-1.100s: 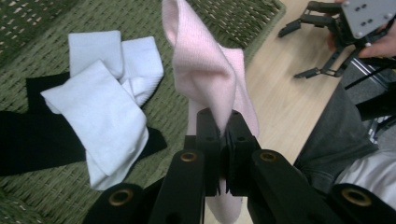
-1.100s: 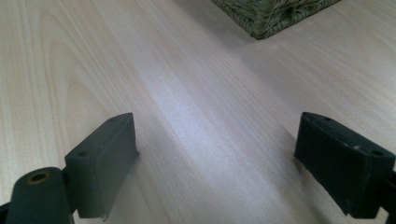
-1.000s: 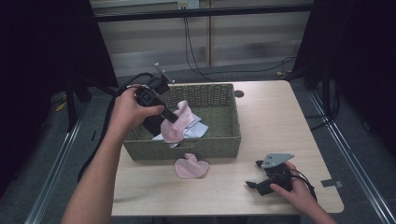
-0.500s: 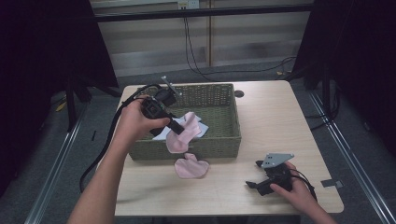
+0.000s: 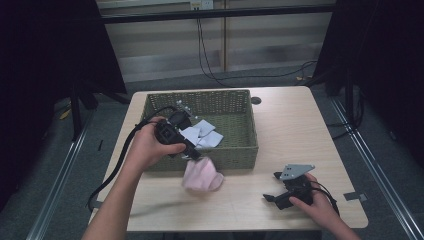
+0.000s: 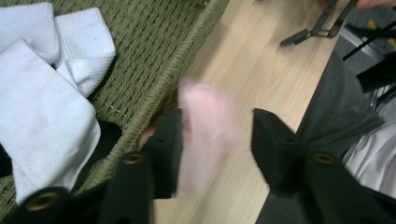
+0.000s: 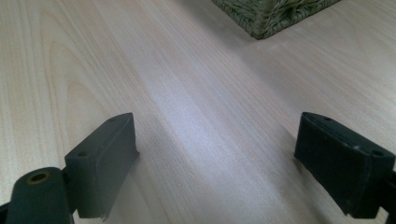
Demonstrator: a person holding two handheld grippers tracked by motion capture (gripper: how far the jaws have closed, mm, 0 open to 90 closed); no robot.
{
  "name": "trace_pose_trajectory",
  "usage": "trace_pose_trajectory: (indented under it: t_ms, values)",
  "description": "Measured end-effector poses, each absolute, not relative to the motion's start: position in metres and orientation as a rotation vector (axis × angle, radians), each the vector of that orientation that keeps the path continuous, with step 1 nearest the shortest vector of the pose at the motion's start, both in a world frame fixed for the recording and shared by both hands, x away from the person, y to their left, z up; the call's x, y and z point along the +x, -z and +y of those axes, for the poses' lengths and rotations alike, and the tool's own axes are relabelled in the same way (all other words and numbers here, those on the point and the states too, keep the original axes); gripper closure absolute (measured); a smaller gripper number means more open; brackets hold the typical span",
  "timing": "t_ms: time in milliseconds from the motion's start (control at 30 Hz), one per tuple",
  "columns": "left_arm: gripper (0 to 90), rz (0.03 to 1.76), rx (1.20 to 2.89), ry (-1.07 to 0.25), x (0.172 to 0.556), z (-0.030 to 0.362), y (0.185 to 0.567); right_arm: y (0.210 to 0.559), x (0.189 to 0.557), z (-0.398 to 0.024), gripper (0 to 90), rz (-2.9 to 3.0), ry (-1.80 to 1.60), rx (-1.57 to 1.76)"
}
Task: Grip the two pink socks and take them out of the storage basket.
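Our left gripper point(image 5: 192, 155) has carried the pink sock point(image 5: 202, 177) out of the basket point(image 5: 240, 155); now its jaws stand released and the sock drops onto the bench point(image 5: 290, 125) just before the basket. White socks point(image 5: 202, 136) remain inside, so we judge the unloading unfinished. Our right gripper point(image 5: 274, 187) rests on the bench, jaws spread and empty.

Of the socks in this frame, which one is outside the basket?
The pink sock: it is on the table just in front of the green wicker basket, under the left gripper. The white socks lie inside the basket.
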State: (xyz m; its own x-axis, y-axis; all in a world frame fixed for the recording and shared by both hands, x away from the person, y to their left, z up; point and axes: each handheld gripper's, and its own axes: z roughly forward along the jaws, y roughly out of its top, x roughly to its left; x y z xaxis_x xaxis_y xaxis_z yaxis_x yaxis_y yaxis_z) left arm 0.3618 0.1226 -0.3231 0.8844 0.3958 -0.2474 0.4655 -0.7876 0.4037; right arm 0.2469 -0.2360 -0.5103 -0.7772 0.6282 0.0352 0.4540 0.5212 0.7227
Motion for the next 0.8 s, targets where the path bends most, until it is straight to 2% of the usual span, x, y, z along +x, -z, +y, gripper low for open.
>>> trace_pose_trajectory:
  t_ms: [67, 233, 800]
  values:
    - [46.3, 0.639, 2.593, 0.179, 0.360, 0.127, 0.326, 0.510, 0.247, -0.236, 12.0, 2.532, -1.102, 0.917]
    - [41.5, 0.652, 2.584, 0.151, 0.355, 0.139, 0.337, 0.510, 0.247, -0.236, 12.1, 2.532, -1.102, 0.917]
    - [35.7, 0.708, 2.579, 0.066, 0.337, 0.165, 0.380, 0.510, 0.247, -0.236, 12.1, 2.532, -1.102, 0.917]
